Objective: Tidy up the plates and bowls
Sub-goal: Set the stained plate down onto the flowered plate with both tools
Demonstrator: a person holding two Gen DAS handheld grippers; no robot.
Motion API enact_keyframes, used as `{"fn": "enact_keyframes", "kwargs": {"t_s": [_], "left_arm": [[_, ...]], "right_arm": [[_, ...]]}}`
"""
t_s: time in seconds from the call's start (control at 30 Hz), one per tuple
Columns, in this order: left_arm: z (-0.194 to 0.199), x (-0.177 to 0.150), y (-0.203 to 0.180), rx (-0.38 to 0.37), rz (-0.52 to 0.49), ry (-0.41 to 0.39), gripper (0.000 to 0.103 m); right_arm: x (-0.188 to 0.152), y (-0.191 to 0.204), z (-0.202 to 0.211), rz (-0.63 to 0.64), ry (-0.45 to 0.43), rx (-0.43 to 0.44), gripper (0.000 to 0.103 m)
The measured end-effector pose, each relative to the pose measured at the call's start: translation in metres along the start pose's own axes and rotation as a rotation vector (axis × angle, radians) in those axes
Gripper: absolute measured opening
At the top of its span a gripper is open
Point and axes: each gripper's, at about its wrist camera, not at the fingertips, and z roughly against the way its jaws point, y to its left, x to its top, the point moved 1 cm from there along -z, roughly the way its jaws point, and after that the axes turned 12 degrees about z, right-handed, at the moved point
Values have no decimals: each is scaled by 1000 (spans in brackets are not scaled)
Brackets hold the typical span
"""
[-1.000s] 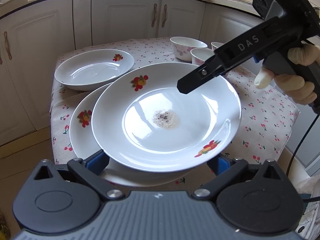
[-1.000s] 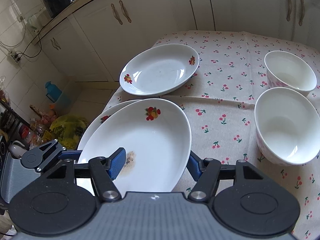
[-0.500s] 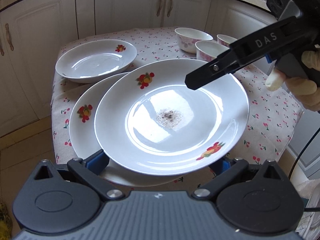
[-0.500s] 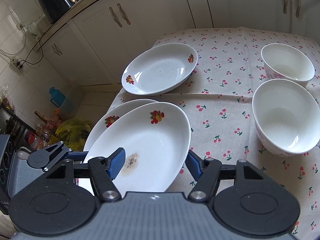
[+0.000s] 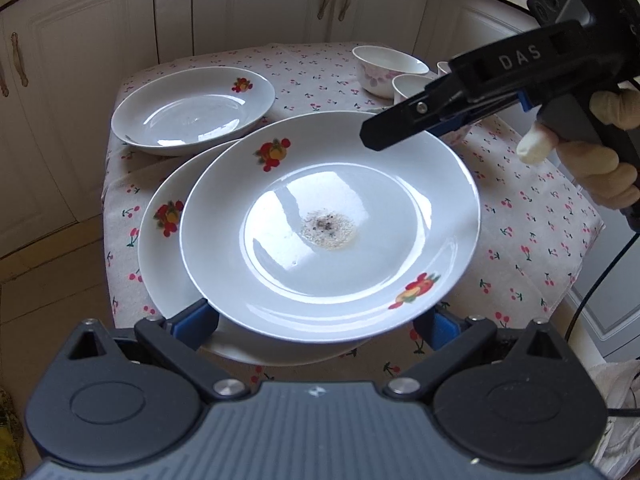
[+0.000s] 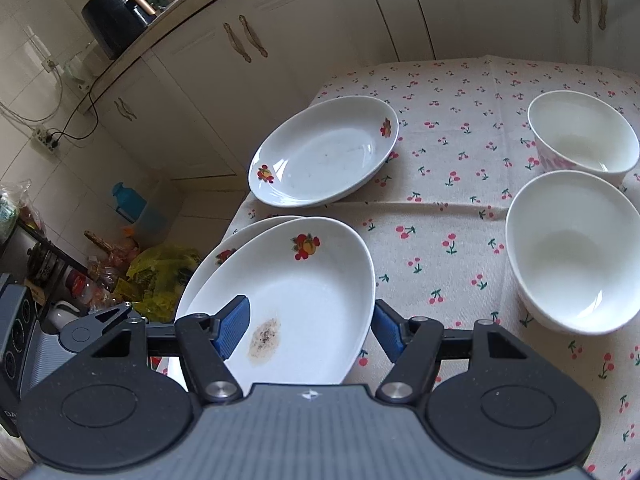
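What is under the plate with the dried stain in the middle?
Another fruit-patterned plate sits under the stained plate, offset so only its left rim and one fruit motif show. The rest is covered, as is the cherry tablecloth beneath.

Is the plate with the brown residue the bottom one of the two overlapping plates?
No. In the left wrist view the soiled plate lies on top, overlapping the plate beneath it.

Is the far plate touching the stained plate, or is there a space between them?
Apart. In the right wrist view a strip of tablecloth shows between the far plate and the stained plate.
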Motion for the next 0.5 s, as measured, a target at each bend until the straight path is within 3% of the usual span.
{"fn": "enact_keyframes", "kwargs": {"t_s": [0.5], "left_arm": [[11, 0, 3, -27, 47, -9, 102]], "right_arm": [[0, 2, -8, 14, -5, 3, 73]]}}
